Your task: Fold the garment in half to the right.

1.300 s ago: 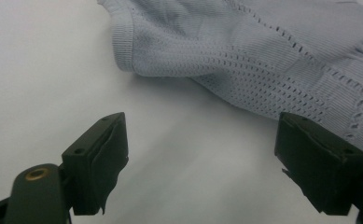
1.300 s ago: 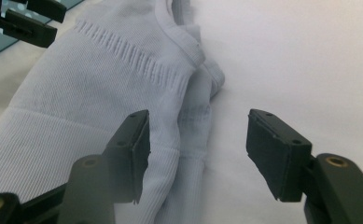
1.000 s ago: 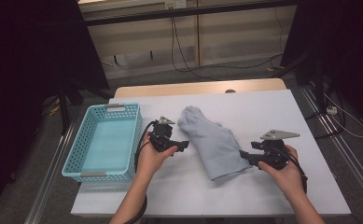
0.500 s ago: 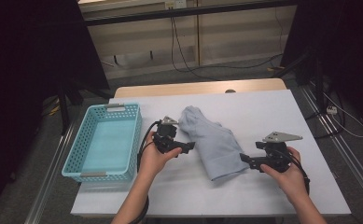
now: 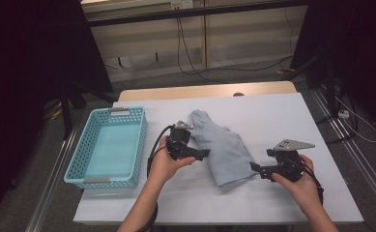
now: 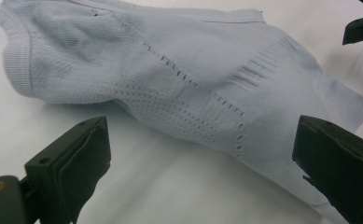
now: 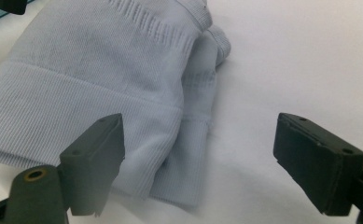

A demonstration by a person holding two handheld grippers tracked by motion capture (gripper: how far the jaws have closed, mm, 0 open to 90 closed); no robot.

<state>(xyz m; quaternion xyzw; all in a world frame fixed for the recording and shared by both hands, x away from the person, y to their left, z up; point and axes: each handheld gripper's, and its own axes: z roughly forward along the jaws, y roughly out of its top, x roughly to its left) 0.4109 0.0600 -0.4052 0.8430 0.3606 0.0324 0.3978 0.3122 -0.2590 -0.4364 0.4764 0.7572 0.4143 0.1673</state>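
Near the middle of the white table (image 5: 282, 116) lies a folded pale blue knitted garment (image 5: 222, 147), its underside hidden. Beside its left edge hovers the left gripper (image 5: 206, 153), jaws just opened wide, nothing between them. At its near right corner sits the right gripper (image 5: 254, 168), jaws likewise just released, clear of the ribbed hem.
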